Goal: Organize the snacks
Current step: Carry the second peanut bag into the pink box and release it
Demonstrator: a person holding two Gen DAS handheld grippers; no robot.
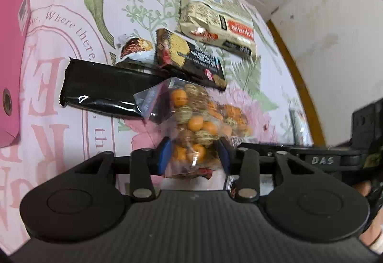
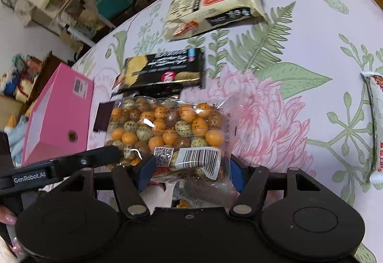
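Clear candy bag point(image 2: 167, 134) between both fingers point(image 2: 146, 169)

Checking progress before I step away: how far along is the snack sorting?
Nothing looks sorted yet. In hand: the bag of round snacks, between both the left gripper and right gripper. Left: black bar, cracker box, cream packet, all outside the pink box.

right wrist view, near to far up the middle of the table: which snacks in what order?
Clear bag of round candies between the right gripper fingers → black cracker box → cream snack bag.
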